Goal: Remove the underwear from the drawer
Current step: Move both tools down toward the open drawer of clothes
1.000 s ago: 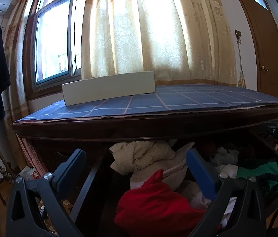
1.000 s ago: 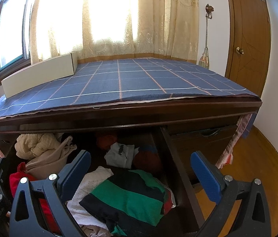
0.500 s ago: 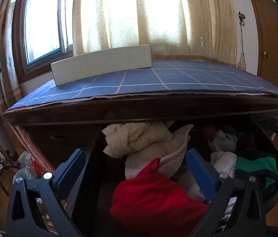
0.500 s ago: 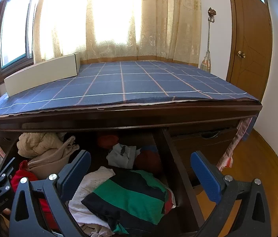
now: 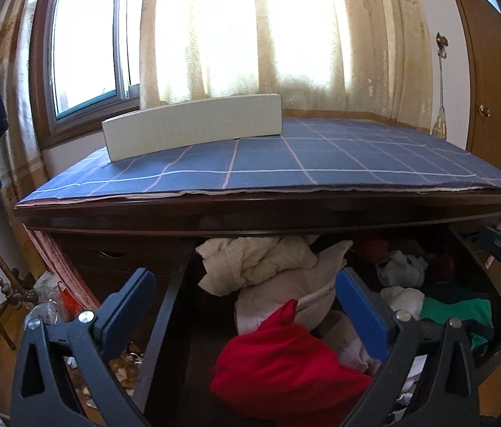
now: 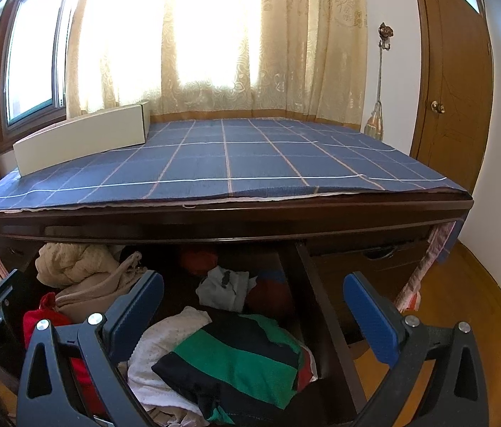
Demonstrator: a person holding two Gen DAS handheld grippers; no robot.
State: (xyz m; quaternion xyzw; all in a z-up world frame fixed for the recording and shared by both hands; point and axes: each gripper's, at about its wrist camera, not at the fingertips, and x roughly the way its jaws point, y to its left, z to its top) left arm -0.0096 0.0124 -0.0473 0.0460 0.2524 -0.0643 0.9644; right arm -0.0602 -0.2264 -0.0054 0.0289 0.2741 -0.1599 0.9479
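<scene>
Left gripper [image 5: 243,309]: jaws spread wide, nothing between them, held over the left part of the open drawer.
Right gripper [image 6: 254,306]: jaws spread wide too, gripping nothing, held over the right part of the drawer.
Drawer [image 6: 325,323]: pulled out from a dark wooden dresser [image 5: 268,211], crammed with loose clothing.
Underwear: somewhere in the heap; cannot tell which piece.
Red garment [image 5: 286,363]: front left of the drawer, low between the left jaws.
Cream knit bundle [image 5: 257,258]: back left, against a beige cloth [image 5: 293,293].
Green and black striped garment [image 6: 239,359]: front right, partly over a white knit piece [image 6: 165,345].
Small grey-white item [image 6: 223,286]: toward the back, beside dark red fabric.
Surface: dresser top under a blue checked cloth [image 6: 229,163], with a long white box [image 5: 193,124] at its back left by the window.
</scene>
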